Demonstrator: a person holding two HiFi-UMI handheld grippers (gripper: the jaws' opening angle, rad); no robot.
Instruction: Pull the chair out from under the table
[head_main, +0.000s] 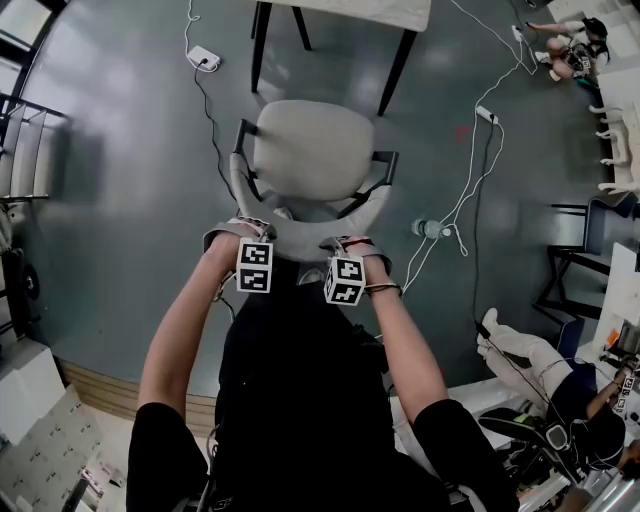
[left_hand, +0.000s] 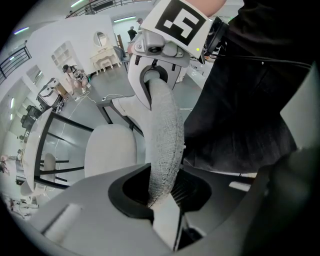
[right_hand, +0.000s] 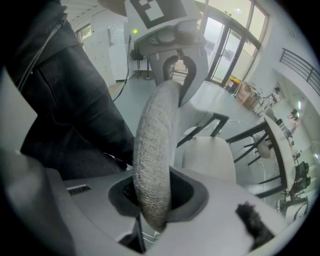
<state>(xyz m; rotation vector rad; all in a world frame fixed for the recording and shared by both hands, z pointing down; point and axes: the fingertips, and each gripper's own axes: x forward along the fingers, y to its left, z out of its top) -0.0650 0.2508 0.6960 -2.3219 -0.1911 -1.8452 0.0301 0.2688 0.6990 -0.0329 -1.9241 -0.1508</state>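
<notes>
A pale grey chair (head_main: 312, 150) stands on the dark floor, just in front of the table (head_main: 385, 14), with its seat showing in full. My left gripper (head_main: 252, 238) and right gripper (head_main: 348, 252) point steeply down and sit side by side on the curved top of the backrest (head_main: 298, 243). In the left gripper view the fabric backrest edge (left_hand: 163, 135) runs down between the jaws of the left gripper (left_hand: 162, 199), pinched there. The right gripper view shows the same edge (right_hand: 154, 165) clamped in the right gripper (right_hand: 154, 210). The seat (right_hand: 210, 155) lies beyond.
White cables and a power strip (head_main: 203, 57) lie on the floor beside the table. A water bottle (head_main: 430, 229) lies to the chair's right. People sit at the top right (head_main: 570, 45) and lower right (head_main: 540, 360). A railing (head_main: 25, 140) runs along the left.
</notes>
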